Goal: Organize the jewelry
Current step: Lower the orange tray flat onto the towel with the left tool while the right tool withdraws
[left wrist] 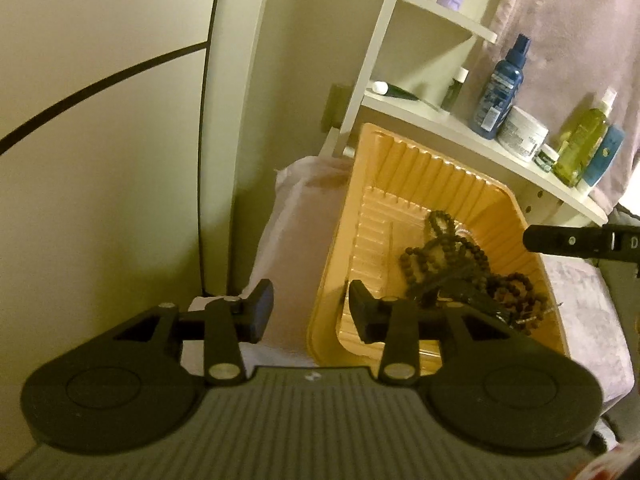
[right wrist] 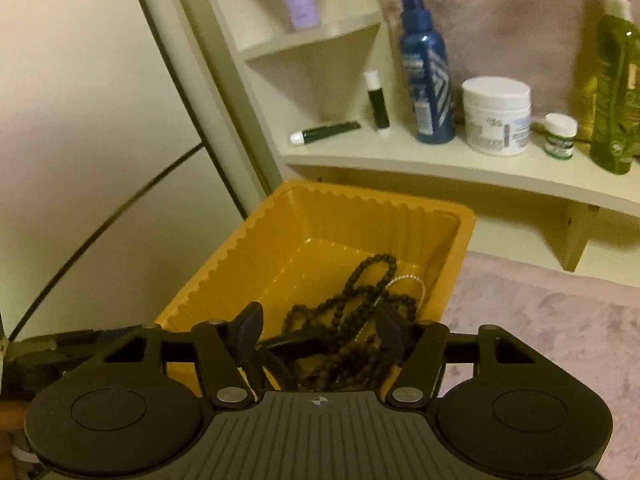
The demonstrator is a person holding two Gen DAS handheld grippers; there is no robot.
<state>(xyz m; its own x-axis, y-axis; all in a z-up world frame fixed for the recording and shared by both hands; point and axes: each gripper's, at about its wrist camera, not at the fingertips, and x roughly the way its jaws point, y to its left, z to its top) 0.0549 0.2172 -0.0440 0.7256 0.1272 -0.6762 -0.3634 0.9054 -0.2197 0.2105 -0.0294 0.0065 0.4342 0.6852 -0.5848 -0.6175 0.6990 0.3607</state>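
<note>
A yellow ribbed plastic tray [left wrist: 416, 168] [right wrist: 256, 256] sits on a pinkish cloth. In it lies a tangle of dark beaded necklaces [left wrist: 448, 264] [right wrist: 348, 312] with a thin silvery chain [right wrist: 404, 280]. My left gripper [left wrist: 310, 312] is open; its fingers straddle the tray's near left rim, one pad inside, one outside. My right gripper [right wrist: 320, 330] is open, low over the tray with the beads between its fingers; whether it touches them I cannot tell. Its finger shows at the right edge of the left wrist view [left wrist: 576, 242].
A white shelf [right wrist: 440, 160] behind the tray holds a blue spray bottle [right wrist: 428, 68], a white jar [right wrist: 496, 116], a green bottle [right wrist: 616, 96], small tubes [right wrist: 324, 132] and a small jar [right wrist: 560, 136]. A cream wall panel [left wrist: 100, 160] stands left. Folded white cloth [left wrist: 288, 240] lies beside the tray.
</note>
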